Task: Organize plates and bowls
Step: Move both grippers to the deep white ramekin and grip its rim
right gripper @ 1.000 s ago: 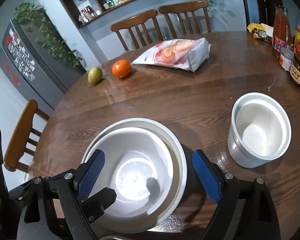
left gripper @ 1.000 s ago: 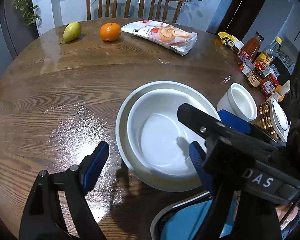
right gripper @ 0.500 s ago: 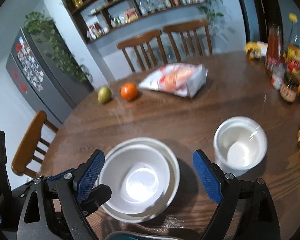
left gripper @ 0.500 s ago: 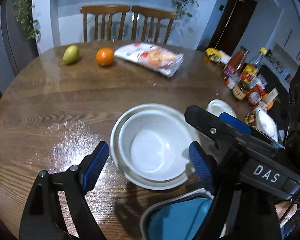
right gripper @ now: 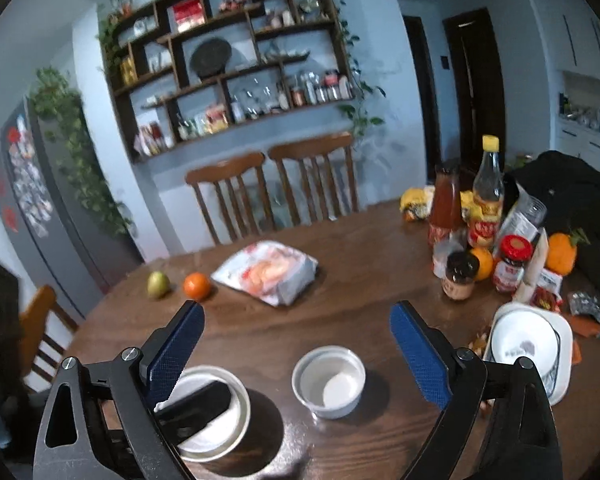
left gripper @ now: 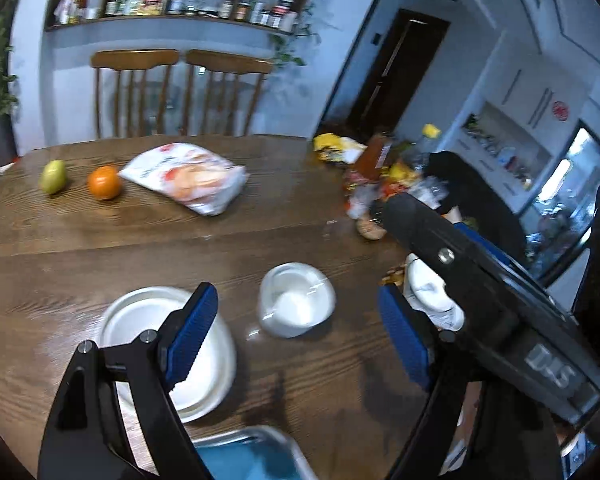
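Observation:
Two nested white bowls (left gripper: 140,320) sit on the wooden table, partly behind my left gripper's left finger; they also show in the right wrist view (right gripper: 220,432). A small deep white bowl (left gripper: 298,300) stands to their right, also in the right wrist view (right gripper: 329,380). A patterned white bowl on a plate (right gripper: 528,344) sits at the right edge. My left gripper (left gripper: 300,344) is open and empty, raised above the table. My right gripper (right gripper: 296,356) is open and empty, high above the small bowl.
A pear (left gripper: 53,176), an orange (left gripper: 104,182) and a snack bag (left gripper: 188,178) lie at the far side. Bottles and jars (right gripper: 476,232) crowd the right side. A metal tray with blue contents (left gripper: 252,456) is at the near edge. Two chairs (right gripper: 276,192) stand behind.
Both grippers have lifted up and back from the nested bowls, which now look smaller and lower in view. The left view has swung right toward the small bowl.

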`<state>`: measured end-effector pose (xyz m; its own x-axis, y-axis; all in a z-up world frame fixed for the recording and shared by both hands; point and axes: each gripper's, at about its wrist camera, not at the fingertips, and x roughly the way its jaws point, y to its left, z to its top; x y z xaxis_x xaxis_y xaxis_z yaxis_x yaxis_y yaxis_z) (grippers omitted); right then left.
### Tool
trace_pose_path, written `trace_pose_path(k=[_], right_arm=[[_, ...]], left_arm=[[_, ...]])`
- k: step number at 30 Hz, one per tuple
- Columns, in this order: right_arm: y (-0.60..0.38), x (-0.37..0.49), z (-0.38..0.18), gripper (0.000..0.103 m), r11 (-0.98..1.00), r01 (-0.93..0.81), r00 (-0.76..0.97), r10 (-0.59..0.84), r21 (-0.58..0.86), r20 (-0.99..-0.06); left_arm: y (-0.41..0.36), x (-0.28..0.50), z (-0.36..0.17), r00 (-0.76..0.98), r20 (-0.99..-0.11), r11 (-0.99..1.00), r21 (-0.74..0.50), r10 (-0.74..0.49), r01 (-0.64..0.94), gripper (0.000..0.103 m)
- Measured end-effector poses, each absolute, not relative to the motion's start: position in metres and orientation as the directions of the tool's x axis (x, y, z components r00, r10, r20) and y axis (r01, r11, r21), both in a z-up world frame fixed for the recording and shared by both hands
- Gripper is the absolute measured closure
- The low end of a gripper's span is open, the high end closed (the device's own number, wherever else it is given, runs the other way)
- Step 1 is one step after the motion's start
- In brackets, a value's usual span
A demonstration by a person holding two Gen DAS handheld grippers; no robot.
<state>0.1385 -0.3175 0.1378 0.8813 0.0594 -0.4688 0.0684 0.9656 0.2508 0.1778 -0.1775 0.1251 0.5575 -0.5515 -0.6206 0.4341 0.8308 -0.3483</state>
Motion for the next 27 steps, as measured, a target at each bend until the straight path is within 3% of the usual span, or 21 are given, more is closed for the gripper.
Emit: trace_pose_path(k=[6,17,27], right_arm=[[-0.351,0.151,0.130,0.008,0.954,0.074,0.870,0.081,0.292,-0.486],[-0.381,0.226,0.043,0.008,0.858,0.175,0.672,0.254,0.482,-0.696],[-0.372,0.248,0.004,0.008,0.829,0.174,0.564,0.358,0.531,-0.744]], left_arm=[[-0.210,0.194,0.108,0.526,-0.646,0.827,-0.347,-0.553,0.443,0.021],[-0.224,0.227,0.042,0.419,-0.787,0.876,-0.304,-0.452,0.374,0.022],[-0.231,0.236,0.025,0.403,-0.811,0.886,-0.279,-0.424,0.370,0.023]])
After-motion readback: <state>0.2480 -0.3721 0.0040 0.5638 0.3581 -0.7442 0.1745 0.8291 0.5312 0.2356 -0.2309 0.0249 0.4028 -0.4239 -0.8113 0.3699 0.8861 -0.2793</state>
